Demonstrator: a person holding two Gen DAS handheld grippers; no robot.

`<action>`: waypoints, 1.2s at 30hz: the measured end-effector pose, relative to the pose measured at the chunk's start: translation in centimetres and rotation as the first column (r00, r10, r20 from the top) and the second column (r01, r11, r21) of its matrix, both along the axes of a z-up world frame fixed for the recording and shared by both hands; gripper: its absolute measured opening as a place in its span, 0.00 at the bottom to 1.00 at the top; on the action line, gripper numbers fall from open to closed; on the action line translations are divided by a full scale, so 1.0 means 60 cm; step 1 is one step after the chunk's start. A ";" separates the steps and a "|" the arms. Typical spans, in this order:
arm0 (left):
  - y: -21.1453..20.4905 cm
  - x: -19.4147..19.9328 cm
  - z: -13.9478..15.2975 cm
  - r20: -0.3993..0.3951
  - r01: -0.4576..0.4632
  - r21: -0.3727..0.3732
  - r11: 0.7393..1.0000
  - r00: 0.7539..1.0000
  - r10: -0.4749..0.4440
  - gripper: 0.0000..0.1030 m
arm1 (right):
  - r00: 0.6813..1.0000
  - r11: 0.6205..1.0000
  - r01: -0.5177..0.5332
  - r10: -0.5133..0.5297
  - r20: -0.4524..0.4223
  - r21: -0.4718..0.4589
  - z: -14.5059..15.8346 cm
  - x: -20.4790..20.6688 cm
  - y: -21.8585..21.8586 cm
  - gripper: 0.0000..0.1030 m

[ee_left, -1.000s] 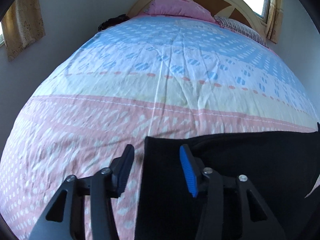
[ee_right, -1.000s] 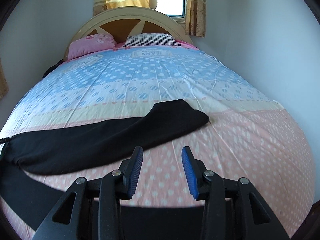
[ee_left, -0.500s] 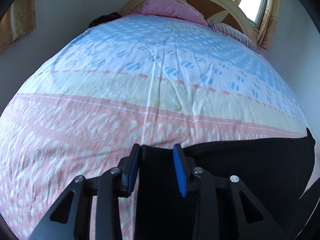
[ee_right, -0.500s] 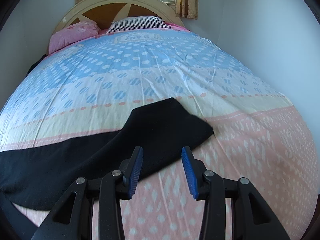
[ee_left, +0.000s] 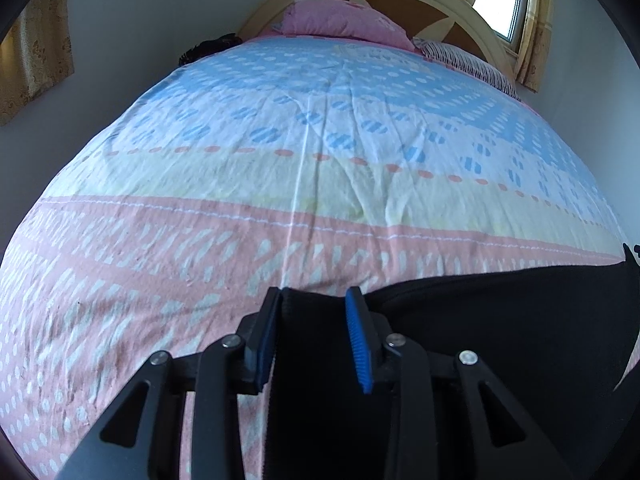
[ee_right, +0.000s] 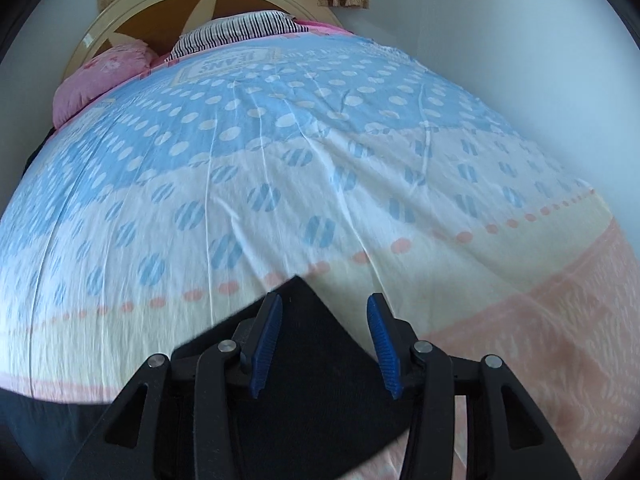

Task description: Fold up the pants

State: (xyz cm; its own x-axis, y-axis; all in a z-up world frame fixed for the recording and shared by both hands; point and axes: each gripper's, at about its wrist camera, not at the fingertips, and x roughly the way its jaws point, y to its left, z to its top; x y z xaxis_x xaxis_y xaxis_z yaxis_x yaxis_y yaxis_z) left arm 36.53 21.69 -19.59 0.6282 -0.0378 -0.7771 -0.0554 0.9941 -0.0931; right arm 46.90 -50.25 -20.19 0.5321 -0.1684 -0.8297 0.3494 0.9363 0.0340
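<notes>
Black pants (ee_left: 500, 320) are laid across the pink end of the bed (ee_left: 280, 160). The left gripper (ee_left: 316, 332) has one end of them between its jaws, which have just narrowed onto the cloth. The right gripper (ee_right: 324, 340) sits over the other end (ee_right: 316, 380), jaws just widened, not pinching. The sheet (ee_right: 280, 140) has "JEANS" printed by the striped pillow (ee_right: 240, 28).

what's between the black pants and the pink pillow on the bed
Only bare patterned bedsheet lies between the black pants and the pink pillow; the left wrist view shows it.
</notes>
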 end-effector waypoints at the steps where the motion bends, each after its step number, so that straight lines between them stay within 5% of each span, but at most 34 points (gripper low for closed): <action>1: -0.001 0.000 -0.001 0.000 -0.001 0.002 1.000 1.000 0.001 0.34 | 1.000 1.000 0.002 -0.002 -0.008 0.010 -0.005 0.009 -0.004 0.45; 8: -0.003 0.000 -0.001 0.000 -0.002 0.008 1.000 1.000 0.002 0.34 | 0.998 0.998 -0.035 0.037 -0.047 0.054 -0.045 0.043 -0.003 0.45; 11: -0.009 0.003 0.000 -0.010 0.000 0.033 0.999 1.000 0.001 0.34 | 0.997 0.993 -0.073 0.077 -0.033 0.097 -0.038 0.037 0.005 0.09; 12: -0.009 0.006 0.000 -0.015 0.002 0.039 0.999 1.000 -0.001 0.35 | 0.996 0.993 -0.085 0.088 -0.029 0.086 -0.033 0.031 0.011 0.06; 15: -0.010 0.015 0.005 -0.043 0.012 0.043 0.999 0.999 -0.010 0.33 | 0.994 0.993 -0.105 0.106 -0.012 0.062 -0.018 0.010 0.014 0.05; 17: -0.008 0.010 0.013 -0.015 0.064 -0.022 0.998 0.998 -0.064 0.12 | 0.994 0.993 -0.100 0.098 0.037 0.057 0.004 -0.018 0.004 0.05; 26: 0.030 -0.052 0.064 0.161 0.043 -0.180 0.983 0.987 -0.014 0.11 | 0.980 0.997 -0.066 0.057 0.192 0.040 0.100 -0.177 -0.050 0.04; 36: 0.041 -0.136 0.103 0.283 0.111 -0.282 0.953 0.959 -0.028 0.11 | 0.963 0.997 -0.064 0.053 0.265 0.036 0.124 -0.365 -0.043 0.04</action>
State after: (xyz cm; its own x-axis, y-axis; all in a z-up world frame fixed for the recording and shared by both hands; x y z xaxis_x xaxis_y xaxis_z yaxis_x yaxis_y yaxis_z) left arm 28.38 24.13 -13.39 0.8017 -0.2876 -0.5240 0.0812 0.9210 -0.3811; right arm 25.03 -52.84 -12.74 0.7412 -0.0971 -0.6642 0.2671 0.9504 0.1592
